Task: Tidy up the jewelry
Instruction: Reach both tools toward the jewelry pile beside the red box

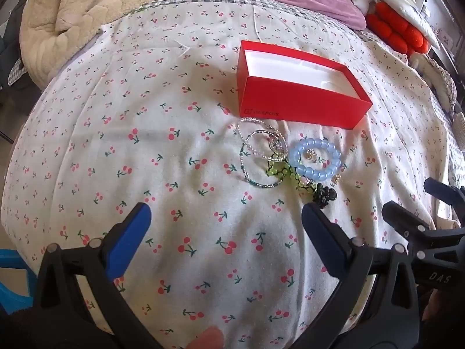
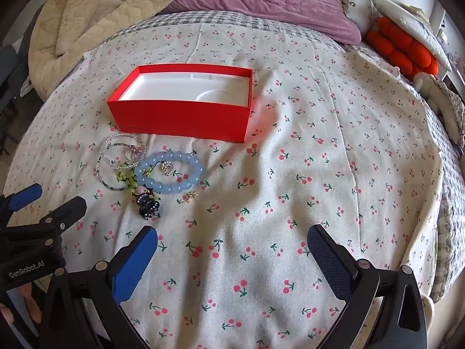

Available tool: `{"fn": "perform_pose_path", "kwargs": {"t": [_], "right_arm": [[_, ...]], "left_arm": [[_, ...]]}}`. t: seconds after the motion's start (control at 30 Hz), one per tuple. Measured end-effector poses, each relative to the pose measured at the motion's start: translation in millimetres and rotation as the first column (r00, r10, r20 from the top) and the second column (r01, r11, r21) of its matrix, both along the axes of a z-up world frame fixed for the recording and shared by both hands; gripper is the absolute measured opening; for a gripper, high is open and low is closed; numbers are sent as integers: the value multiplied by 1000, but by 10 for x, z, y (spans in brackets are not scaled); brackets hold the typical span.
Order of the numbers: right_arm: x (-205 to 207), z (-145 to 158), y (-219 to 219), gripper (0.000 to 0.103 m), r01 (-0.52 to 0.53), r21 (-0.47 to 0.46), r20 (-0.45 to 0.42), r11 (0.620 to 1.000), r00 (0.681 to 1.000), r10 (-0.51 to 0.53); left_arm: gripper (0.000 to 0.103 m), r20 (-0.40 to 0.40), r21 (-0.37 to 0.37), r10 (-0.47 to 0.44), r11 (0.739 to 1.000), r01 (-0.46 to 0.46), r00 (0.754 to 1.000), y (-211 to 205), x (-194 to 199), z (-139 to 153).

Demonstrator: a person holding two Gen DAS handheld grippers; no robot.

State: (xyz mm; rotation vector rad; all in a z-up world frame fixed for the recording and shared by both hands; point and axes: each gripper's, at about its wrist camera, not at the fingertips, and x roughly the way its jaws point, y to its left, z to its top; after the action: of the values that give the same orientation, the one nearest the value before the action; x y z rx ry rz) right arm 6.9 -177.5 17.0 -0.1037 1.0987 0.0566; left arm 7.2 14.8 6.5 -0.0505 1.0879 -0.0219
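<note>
A cherry-print bedsheet [image 2: 290, 174] covers the bed. On it sits an open red box [image 2: 180, 116], its white inside bare. Just in front of the box lies the jewelry pile: a blue bead bracelet [image 1: 315, 160], clear beaded bangles [image 1: 261, 142] and a black charm [image 1: 325, 196]. The left gripper [image 1: 226, 221] hangs spread wide with the pile just beyond its right fingertip; the right gripper [image 2: 232, 241] is likewise spread and holds nothing, with the pile up and to its left.

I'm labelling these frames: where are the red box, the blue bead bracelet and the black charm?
red box [image 2: 180, 120], right wrist view, front wall.
blue bead bracelet [image 2: 171, 188], right wrist view, near beads.
black charm [image 1: 325, 198], left wrist view, its middle.
</note>
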Motion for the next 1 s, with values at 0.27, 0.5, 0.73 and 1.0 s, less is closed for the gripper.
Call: {"fn": "perform_pose_path", "kwargs": {"t": [0.27, 0.5, 0.73, 1.0], "right_arm": [[122, 245, 52, 103, -66, 46, 14, 997, 998, 65], [468, 260, -43, 99, -97, 182, -79, 979, 990, 113], [791, -61, -128, 60, -55, 316, -175, 947, 978, 115], [967, -458, -141, 37, -17, 349, -241, 937, 964, 108]], "left_arm": [[103, 10, 22, -39, 999, 39, 999, 138, 163, 159], [103, -55, -120, -99, 989, 92, 994, 232, 430, 209], [81, -40, -239, -120, 965, 107, 992, 355, 716, 62], [51, -140, -393, -105, 918, 43, 985, 379, 953, -247]]}}
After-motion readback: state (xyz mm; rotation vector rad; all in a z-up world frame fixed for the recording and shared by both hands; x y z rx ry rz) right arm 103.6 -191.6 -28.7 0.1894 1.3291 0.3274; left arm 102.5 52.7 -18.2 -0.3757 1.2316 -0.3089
